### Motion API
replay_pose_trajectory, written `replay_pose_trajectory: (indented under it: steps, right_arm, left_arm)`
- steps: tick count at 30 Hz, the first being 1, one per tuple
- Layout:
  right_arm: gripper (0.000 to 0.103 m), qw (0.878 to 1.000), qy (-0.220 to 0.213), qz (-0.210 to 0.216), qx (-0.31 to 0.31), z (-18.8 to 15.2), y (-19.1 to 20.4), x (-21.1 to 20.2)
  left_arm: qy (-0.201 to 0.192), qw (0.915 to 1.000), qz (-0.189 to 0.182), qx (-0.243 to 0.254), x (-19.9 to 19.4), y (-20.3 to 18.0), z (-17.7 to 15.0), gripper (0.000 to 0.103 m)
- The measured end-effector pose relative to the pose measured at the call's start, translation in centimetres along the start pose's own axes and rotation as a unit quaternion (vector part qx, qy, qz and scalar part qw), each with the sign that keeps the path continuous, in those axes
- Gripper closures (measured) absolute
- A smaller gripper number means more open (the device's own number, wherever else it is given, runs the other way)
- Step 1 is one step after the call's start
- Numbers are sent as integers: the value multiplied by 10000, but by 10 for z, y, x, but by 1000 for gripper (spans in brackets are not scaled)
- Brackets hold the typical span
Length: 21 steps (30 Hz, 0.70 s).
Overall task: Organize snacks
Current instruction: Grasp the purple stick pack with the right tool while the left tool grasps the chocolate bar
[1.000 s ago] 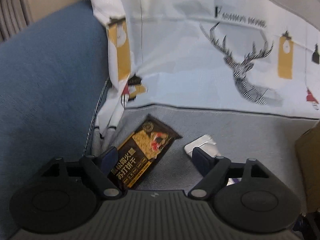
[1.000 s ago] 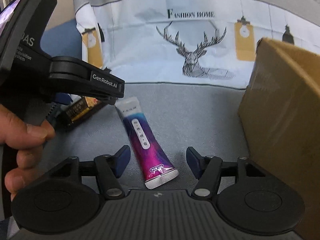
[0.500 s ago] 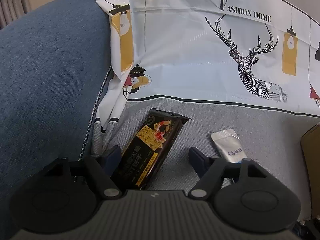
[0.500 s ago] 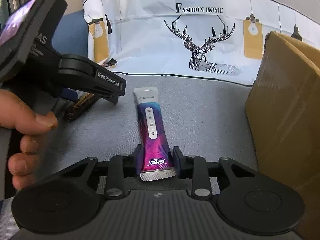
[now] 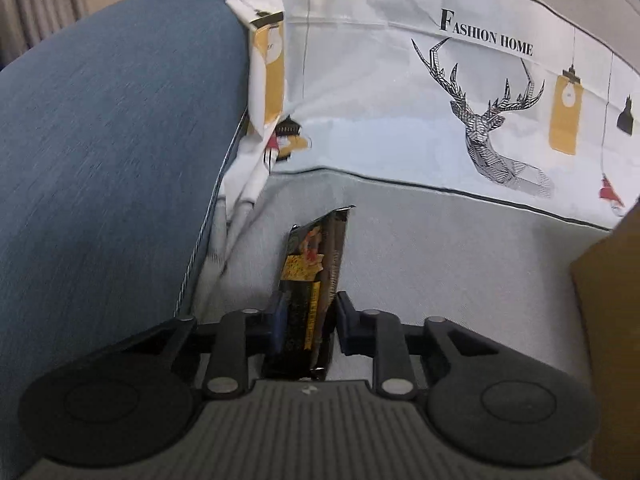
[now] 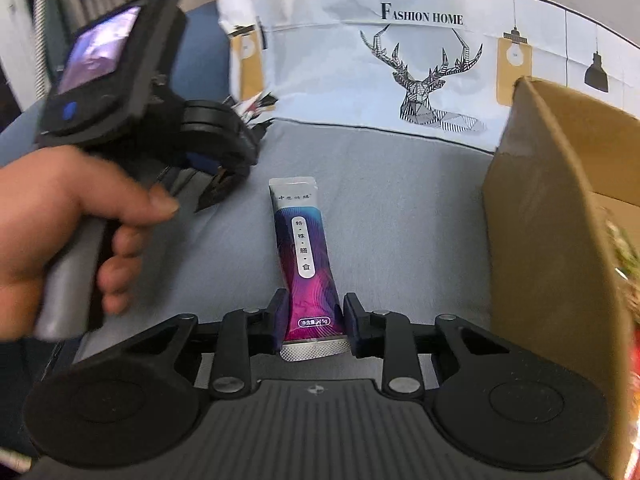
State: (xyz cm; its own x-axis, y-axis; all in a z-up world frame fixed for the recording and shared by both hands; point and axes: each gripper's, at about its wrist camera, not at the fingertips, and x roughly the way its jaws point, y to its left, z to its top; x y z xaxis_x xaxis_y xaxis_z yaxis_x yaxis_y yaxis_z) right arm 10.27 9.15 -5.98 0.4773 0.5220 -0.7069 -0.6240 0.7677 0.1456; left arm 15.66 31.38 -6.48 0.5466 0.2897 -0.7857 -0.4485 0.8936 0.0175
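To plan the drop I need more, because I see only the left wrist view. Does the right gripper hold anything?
Observer: Yes. The right gripper is shut on the near end of a purple sachet.
Operator: I see only a corner of the box. Is it open?
Observer: Yes, its top is open. Some colourful things lie inside, but they are too blurred to name.

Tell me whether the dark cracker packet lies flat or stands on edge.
On edge: the cracker packet stands between the left gripper fingers, whose jaws are closing.
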Motion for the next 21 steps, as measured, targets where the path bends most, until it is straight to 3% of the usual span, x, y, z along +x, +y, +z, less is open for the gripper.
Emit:
replay_pose_trajectory:
  steps: [5,8,12,14,18,21]
  right_arm:
    - [73,9998,191,24,9,-33,-12,-41]
    - [73,9990,384,9,211,-53,-19,-49]
    - [72,9991,388,-56,189,-68,-17,-50]
    - [70,9990,439,0,37,-75,-16,-46]
    - [65,9979,633,166,8,-78,-19,-38]
    - [60,9983,511,225,-164,-71,-16,-36]
  left_arm:
    - [479,9978,-366,-282,-34,-1,-17,88]
    - [765,9950,-568,-306,-58,-1,-45,88]
    - [1078,9868,-1104,-498,-76,10,-84,87]
    - [1020,9833,-1289,-788,-80,22,-97,69]
    - [685,9849,-1254,-974,-87,32,-93,58]
    - [759,9845,-1261,-952,-81,24,-91,55]
